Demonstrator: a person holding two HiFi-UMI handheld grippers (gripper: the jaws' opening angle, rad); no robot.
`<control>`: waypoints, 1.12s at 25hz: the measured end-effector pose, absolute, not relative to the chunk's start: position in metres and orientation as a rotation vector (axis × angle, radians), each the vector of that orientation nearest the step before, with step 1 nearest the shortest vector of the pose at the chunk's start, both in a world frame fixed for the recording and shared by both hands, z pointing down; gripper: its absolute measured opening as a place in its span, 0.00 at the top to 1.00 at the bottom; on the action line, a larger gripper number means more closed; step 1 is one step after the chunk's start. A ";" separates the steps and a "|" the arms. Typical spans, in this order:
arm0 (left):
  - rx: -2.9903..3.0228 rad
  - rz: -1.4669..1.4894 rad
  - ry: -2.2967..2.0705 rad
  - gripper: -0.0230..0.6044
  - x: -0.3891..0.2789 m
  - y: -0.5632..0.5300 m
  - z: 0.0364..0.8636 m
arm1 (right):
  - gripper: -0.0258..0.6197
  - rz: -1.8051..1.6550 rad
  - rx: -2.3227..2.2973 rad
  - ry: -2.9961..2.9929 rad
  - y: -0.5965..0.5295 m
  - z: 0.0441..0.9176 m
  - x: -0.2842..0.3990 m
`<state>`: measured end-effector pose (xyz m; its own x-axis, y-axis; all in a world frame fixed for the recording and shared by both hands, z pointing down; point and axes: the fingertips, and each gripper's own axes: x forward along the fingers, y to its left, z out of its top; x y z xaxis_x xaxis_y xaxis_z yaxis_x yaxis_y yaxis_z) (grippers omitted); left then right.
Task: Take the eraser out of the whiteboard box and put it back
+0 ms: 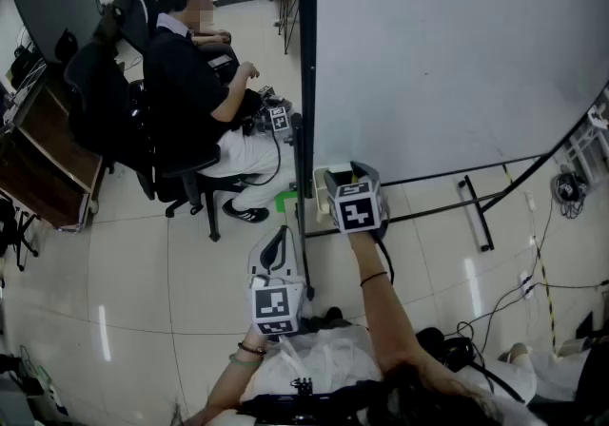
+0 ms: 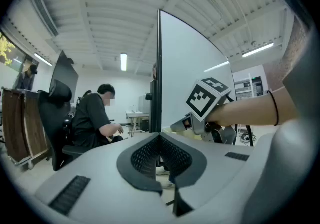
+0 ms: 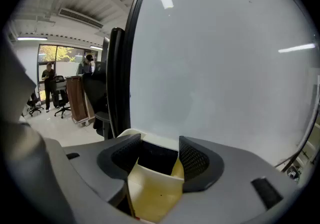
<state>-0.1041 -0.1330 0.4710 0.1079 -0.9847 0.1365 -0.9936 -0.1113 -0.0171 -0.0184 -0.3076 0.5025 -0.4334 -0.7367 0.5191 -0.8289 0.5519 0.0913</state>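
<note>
The whiteboard [image 1: 457, 53] stands upright on a black frame. A cream whiteboard box [image 1: 325, 179] hangs at its lower left corner. My right gripper [image 1: 353, 173] is down at that box. In the right gripper view its jaws stand apart on either side of the yellowish box wall [image 3: 155, 193], and my right gripper [image 3: 159, 152] is open over the box's dark inside. I cannot make out the eraser there. My left gripper [image 1: 277, 243] hangs lower, over the floor. Its jaws meet at the tips with nothing between them, so my left gripper [image 2: 160, 140] is shut.
A person [image 1: 190, 82] sits on an office chair left of the board's black post [image 1: 306, 82], beside a wooden desk [image 1: 48, 167]. The stand's foot [image 1: 476, 215] and cables [image 1: 538, 272] lie on the tiled floor at the right. A small green object [image 1: 285, 201] sits near the post.
</note>
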 end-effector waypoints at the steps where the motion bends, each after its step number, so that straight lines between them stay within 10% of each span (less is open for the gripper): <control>1: 2.282 0.175 -2.036 0.96 -0.102 -0.133 0.471 | 0.53 0.252 1.244 -2.279 -0.308 0.503 -0.020; 28: 2.406 0.193 -2.004 0.96 -0.084 -0.140 0.457 | 0.57 0.056 1.246 -2.679 -0.224 0.416 0.021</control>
